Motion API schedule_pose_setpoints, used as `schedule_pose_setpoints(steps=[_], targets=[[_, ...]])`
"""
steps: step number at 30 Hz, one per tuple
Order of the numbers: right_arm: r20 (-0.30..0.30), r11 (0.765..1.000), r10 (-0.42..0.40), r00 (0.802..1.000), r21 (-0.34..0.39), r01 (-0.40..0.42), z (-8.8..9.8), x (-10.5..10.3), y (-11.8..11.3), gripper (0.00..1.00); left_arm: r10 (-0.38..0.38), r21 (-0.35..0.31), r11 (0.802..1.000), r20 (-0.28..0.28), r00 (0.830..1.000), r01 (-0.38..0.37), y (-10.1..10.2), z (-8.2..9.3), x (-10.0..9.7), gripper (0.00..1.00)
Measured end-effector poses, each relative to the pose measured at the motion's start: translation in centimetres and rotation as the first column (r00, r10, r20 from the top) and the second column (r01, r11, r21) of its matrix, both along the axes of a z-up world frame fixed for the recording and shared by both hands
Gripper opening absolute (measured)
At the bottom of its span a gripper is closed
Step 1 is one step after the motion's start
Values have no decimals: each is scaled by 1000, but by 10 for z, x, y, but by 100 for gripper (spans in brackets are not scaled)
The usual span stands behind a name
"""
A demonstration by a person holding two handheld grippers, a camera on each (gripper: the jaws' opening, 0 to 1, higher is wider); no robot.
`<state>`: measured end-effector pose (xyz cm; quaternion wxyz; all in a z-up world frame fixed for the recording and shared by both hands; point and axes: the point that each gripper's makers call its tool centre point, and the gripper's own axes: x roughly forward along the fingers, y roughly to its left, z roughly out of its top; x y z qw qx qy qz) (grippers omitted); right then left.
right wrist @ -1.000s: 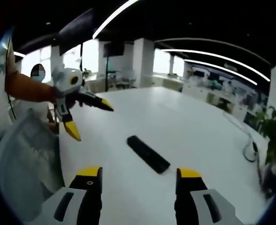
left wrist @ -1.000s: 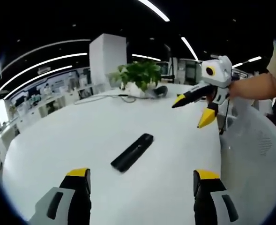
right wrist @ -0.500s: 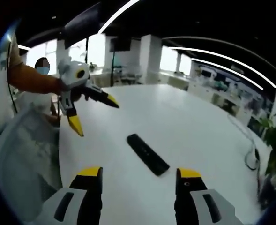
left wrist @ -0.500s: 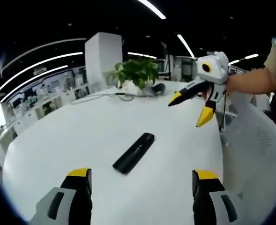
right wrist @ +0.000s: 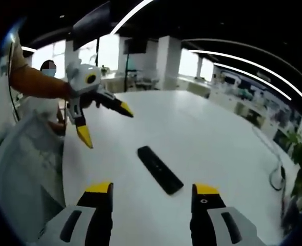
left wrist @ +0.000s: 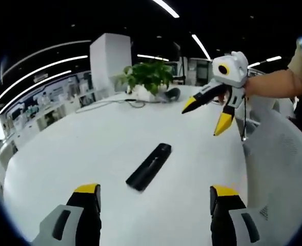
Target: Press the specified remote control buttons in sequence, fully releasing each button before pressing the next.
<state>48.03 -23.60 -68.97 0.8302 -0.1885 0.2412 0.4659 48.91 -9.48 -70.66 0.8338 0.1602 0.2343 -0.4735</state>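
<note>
Hovering above the white table with both tools raised, none touching anything. Left gripper seen from its own camera with jaws spread wide, yellow tips well apart, nothing between them; same tool seen in the right gripper view held high near a sleeve, jaws splayed. Right gripper likewise spread and empty in its own view, and visible from the left gripper view up by the far edge of the table, jaws forked apart.

Remote control lying flat on the bare tabletop, a slim black bar set diagonally, ahead of and between the left gripper's jaws but well apart from them; in the right gripper view also ahead of the jaws, untouched. Buttons too small and dark to make out, so probably face up but cannot say for sure.

Beyond it: a potted plant and a cable at the far side of the table, a mesh chair back beside the table edge.

Judged to be the approach stage, no press begun. Next move calls for lowering one tool toward the remote, closing its jaws into a single blunt tip or leading with one tip, aiming squarely at the first named button, pressing straight down, then lifting fully clear before the next.
</note>
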Motion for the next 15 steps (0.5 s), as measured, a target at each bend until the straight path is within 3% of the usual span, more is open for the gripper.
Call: schedule_pose_setpoints(steps=[15], targets=[[-5,999,28,1000,-20,-28,-4,6,4,58,-28,13,1000,-12,1000,28,-5,-6,2,88]])
